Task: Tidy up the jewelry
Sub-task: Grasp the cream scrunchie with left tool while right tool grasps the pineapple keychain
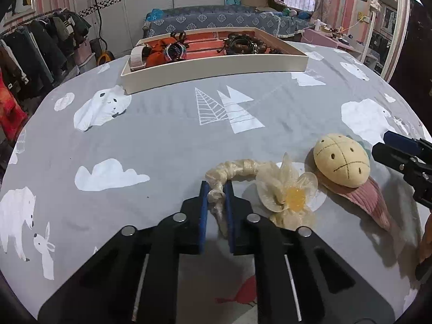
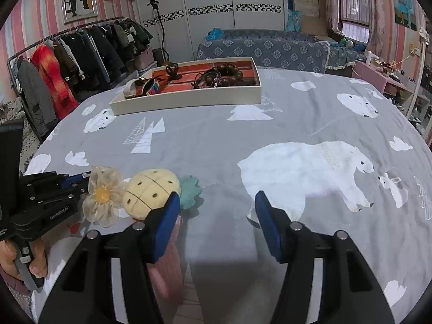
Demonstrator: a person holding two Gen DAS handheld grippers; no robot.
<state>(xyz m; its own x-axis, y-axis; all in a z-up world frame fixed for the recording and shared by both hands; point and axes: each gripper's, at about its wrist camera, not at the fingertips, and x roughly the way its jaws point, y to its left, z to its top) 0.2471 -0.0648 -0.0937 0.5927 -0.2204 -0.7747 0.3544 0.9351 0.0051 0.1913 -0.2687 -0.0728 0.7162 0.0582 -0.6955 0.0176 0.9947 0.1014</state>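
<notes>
A cream gauze hair tie (image 1: 243,166) with a fabric flower (image 1: 286,194) lies on the grey printed cloth. My left gripper (image 1: 217,189) is shut on its ruffled band, the blue pads squeezing the fabric. Right of the flower lies a plush pineapple hair clip (image 1: 341,159) on a pink corduroy base (image 1: 370,202). In the right wrist view my right gripper (image 2: 217,202) stands open just right of the pineapple clip (image 2: 151,191), its left finger over the pink base and nothing pressed between the pads. The flower (image 2: 104,195) and left gripper (image 2: 78,181) show at the left.
A cream tray (image 1: 216,64) with an orange lining holds bead bracelets, a watch and other pieces at the far side of the table. A hand (image 2: 16,256) holds the left gripper's handle. A clothes rack (image 2: 67,54) stands left, and a sofa (image 2: 270,48) behind.
</notes>
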